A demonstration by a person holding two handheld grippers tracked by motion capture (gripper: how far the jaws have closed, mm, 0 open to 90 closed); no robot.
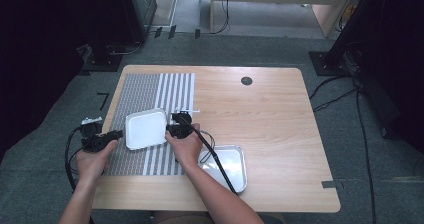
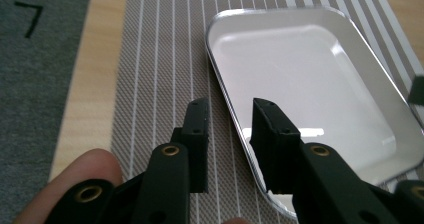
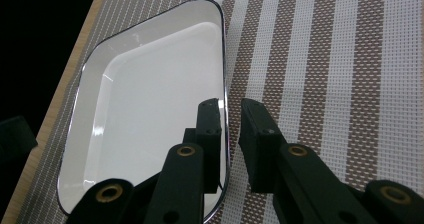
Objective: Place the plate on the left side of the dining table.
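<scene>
A white rectangular tray [image 1: 145, 129] lies on a brown-and-white striped placemat [image 1: 175, 89] at the table's left. My left gripper [image 1: 118, 133] is at the tray's left edge and my right gripper [image 1: 173, 129] at its right edge. In the left gripper view the tray [image 2: 310, 74] has its rim running between the open jaws of the left gripper [image 2: 231, 109], one jaw over the mat [image 2: 160, 59] and one over the tray's inside. In the right gripper view the right gripper [image 3: 231, 106] straddles the tray's [image 3: 150, 109] dark rim with a narrow gap, open.
A second, silvery tray [image 1: 235, 169] sits on bare wood at the front right, partly under the right forearm and its cable. A small black round grommet [image 1: 246, 80] is set in the tabletop at the back. The striped mat [image 3: 325, 59] stretches beyond the tray.
</scene>
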